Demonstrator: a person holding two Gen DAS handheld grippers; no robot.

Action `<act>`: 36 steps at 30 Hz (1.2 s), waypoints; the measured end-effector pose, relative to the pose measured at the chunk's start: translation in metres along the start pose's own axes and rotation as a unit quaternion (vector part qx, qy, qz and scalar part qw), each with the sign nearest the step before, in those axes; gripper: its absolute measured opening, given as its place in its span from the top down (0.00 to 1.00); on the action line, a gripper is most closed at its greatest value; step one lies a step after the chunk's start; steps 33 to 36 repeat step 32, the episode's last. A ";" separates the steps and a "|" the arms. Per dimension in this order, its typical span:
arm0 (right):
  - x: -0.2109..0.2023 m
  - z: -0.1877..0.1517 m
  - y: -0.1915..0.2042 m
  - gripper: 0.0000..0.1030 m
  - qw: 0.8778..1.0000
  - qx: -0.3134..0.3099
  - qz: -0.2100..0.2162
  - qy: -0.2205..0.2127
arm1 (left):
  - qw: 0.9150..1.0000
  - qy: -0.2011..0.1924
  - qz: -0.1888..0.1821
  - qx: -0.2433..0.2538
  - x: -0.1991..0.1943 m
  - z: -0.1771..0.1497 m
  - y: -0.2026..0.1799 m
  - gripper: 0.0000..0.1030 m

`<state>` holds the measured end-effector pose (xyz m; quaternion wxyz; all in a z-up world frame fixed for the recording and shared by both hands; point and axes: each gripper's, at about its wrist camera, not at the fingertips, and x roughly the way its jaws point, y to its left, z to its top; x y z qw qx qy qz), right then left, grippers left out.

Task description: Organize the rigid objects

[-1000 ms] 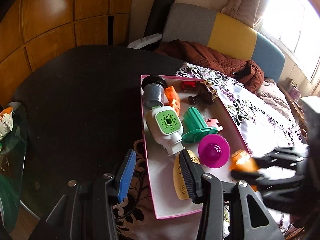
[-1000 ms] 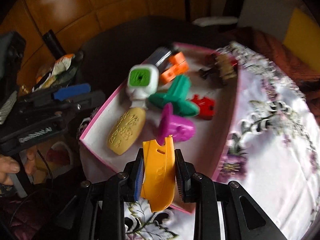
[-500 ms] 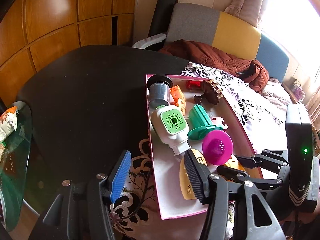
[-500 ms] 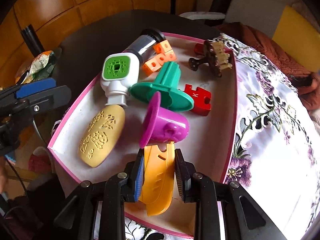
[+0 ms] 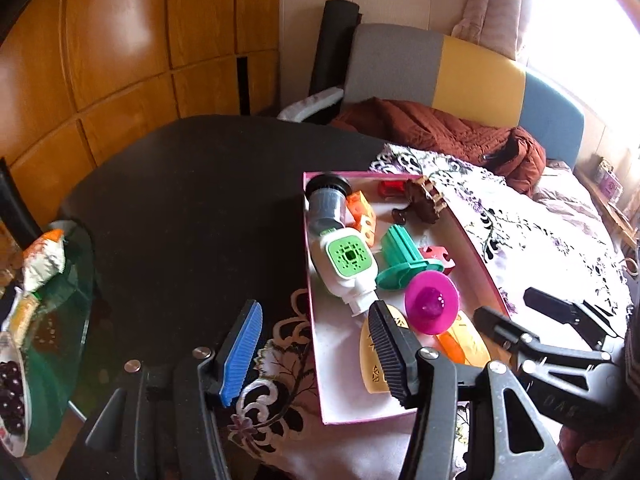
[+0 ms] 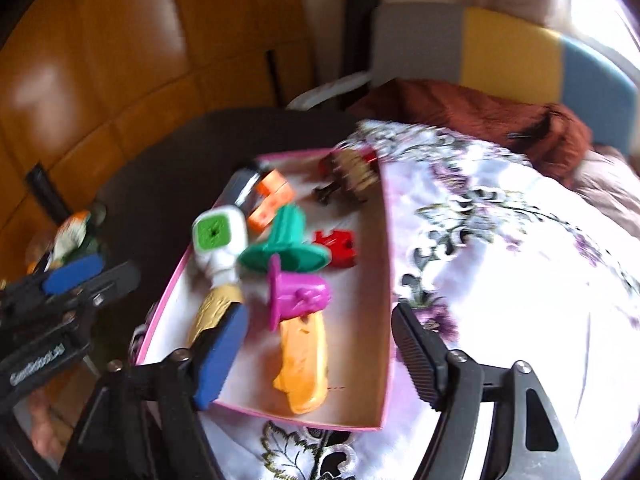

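The right gripper [image 6: 316, 344] gapes wide and empty above the orange scoop [image 6: 304, 364], which lies in the near end of the pink tray [image 6: 386, 280], just beside the purple cup [image 6: 298, 294]. It looks light, stiff and slick; its long flat sides suit pinching. The left gripper [image 5: 316, 350] is also wide open, holding nothing. The tray walls are low, with open tablecloth [image 6: 520, 280] beyond.

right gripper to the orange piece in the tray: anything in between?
Nothing visible. The orange piece lies flat in the pink tray, its far end against the magenta cup. The right gripper is above it with jaws open, and the near end is exposed.
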<state>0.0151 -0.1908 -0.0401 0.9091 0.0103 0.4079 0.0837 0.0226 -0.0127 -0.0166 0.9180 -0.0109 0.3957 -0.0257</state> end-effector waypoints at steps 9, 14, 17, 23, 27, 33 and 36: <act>-0.014 0.000 -0.001 0.20 0.999 0.029 -0.033 -0.029 | 0.999 -0.036 0.007 -0.023 -0.028 -0.003 0.007 0.39; -0.018 -0.002 0.006 0.20 0.999 0.019 -0.035 -0.036 | 0.998 -0.049 0.019 -0.024 -0.034 -0.004 0.007 0.39; -0.021 -0.002 0.009 0.20 0.998 0.014 -0.036 -0.040 | 0.998 -0.049 0.017 -0.035 -0.035 -0.004 0.010 0.39; -0.023 -0.003 0.013 0.20 0.998 0.010 -0.038 -0.042 | 0.998 -0.052 0.002 -0.035 -0.035 -0.004 0.013 0.48; -0.022 -0.004 0.014 0.20 0.998 0.007 -0.038 -0.039 | 0.998 -0.060 0.000 -0.032 -0.036 -0.004 0.014 0.60; -0.022 -0.003 0.014 0.20 0.998 0.006 -0.044 -0.044 | 0.998 -0.059 0.007 -0.036 -0.034 -0.003 0.016 0.60; -0.022 -0.003 0.014 0.20 0.998 0.006 -0.044 -0.044 | 0.998 -0.059 0.007 -0.036 -0.034 -0.003 0.016 0.60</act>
